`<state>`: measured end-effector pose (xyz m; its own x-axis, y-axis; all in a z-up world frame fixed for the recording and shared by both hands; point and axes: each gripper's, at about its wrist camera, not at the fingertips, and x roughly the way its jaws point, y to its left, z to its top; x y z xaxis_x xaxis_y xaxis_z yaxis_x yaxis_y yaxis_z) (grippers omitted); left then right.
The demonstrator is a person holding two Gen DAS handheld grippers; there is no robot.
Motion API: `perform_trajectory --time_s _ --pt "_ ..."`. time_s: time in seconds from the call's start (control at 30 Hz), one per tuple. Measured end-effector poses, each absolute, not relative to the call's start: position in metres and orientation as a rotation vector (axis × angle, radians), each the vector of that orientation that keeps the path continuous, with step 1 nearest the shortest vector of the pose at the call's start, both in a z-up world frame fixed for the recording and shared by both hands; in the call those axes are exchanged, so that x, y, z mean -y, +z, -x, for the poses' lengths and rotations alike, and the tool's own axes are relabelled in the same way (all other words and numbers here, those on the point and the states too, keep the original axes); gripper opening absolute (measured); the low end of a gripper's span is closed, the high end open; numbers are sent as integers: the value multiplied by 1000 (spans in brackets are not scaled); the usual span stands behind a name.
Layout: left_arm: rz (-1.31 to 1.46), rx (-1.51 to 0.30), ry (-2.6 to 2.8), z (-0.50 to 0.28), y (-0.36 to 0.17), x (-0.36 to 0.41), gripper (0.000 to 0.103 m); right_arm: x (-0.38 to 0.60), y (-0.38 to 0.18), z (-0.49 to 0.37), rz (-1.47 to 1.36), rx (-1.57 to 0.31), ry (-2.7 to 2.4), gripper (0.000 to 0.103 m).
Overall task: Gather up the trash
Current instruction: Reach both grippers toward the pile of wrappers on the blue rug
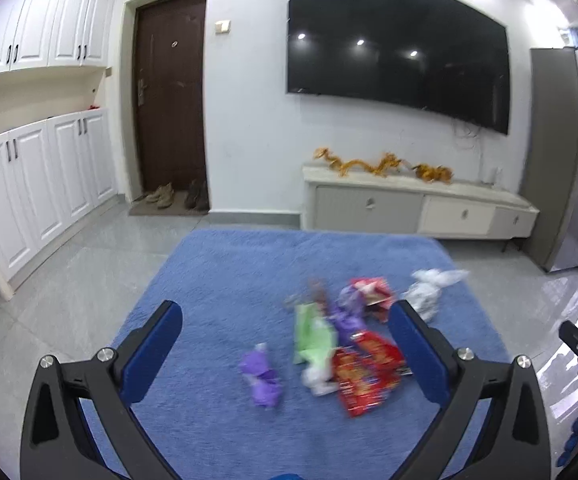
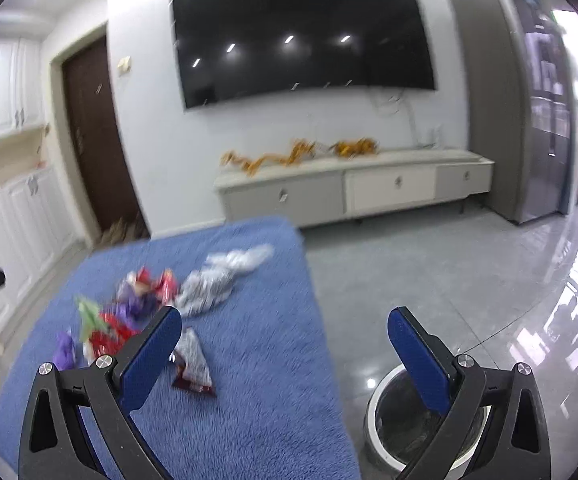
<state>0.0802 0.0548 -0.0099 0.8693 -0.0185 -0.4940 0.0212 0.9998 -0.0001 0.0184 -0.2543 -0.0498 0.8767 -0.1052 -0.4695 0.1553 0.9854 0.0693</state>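
Trash lies in a heap on a blue rug (image 1: 225,280): a red snack bag (image 1: 365,376), a green wrapper (image 1: 313,334), a purple wrapper (image 1: 261,374), a second red packet (image 1: 373,294) and a crumpled clear plastic bag (image 1: 429,288). My left gripper (image 1: 285,356) is open and empty, hovering above the heap. My right gripper (image 2: 285,356) is open and empty over the rug's right edge. A dark silver snack packet (image 2: 193,364) lies beside its left finger. A round bin (image 2: 413,428) with a white rim and a plastic liner stands on the floor under its right finger.
A low TV cabinet (image 1: 417,208) with golden dragon ornaments stands against the far wall under a large TV (image 1: 397,48). White cupboards (image 1: 33,184) line the left side. Shoes (image 1: 177,196) lie by a brown door. Grey glossy floor tiles (image 2: 469,280) surround the rug.
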Motion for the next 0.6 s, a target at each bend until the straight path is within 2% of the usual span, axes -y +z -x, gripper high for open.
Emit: perform_trajectory --time_s 0.33,0.5,0.57,0.6 --pt "75 -729 -98 -113 -55 -103 103 225 -102 -72 -158 -698 78 103" --pt "89 -792 -352 -113 -67 -67 88 210 -123 -90 -172 -783 180 84" --pt "80 -823 -434 -114 -73 -49 80 204 -133 -97 -180 -818 219 70" --pt "77 -842 -461 -115 -76 -41 77 202 -138 -100 -185 -832 232 66"
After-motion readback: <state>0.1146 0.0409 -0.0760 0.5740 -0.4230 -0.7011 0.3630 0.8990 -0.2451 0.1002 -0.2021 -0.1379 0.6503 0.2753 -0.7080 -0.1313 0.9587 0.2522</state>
